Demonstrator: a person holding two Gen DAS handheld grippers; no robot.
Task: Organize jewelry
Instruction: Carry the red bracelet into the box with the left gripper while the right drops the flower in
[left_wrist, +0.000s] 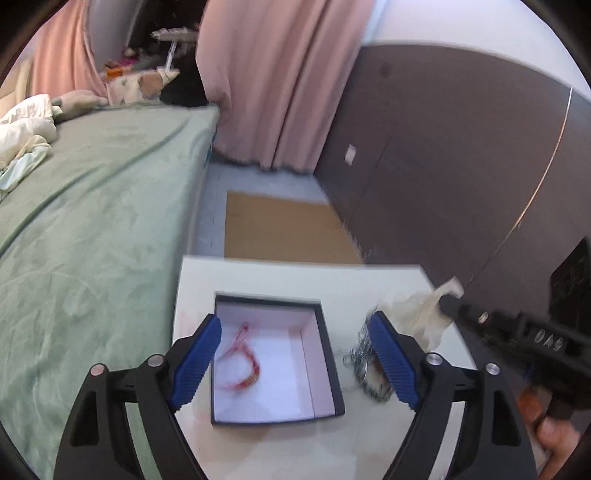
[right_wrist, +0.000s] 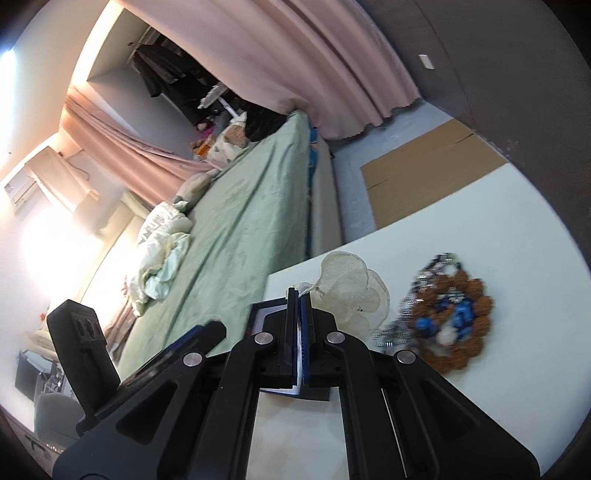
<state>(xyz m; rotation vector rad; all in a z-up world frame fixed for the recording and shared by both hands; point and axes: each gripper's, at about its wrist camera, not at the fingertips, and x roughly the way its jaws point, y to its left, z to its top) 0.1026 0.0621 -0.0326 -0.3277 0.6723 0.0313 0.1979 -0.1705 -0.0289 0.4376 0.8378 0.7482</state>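
A dark open box (left_wrist: 328, 354) with a pale lining sits on the white table (left_wrist: 288, 450); a red bracelet (left_wrist: 243, 363) lies inside it. My left gripper (left_wrist: 295, 354) is open and empty, its blue pads (left_wrist: 199, 358) either side of the box. A silver chain pile (left_wrist: 356, 354) lies right of the box. My right gripper (right_wrist: 299, 295) is shut on a sheer cream organza pouch (right_wrist: 351, 291), pinching its edge. The pouch also shows in the left view (left_wrist: 417, 310). A brown bead bracelet with blue beads (right_wrist: 450, 325) and a silver chain (right_wrist: 402, 321) lie to the right.
A bed with a green cover (left_wrist: 92, 221) runs along the table's left side. Pink curtains (left_wrist: 266, 81) hang behind. A cardboard sheet (left_wrist: 284, 229) lies on the floor beyond the table. A dark wardrobe wall (left_wrist: 461, 155) stands on the right.
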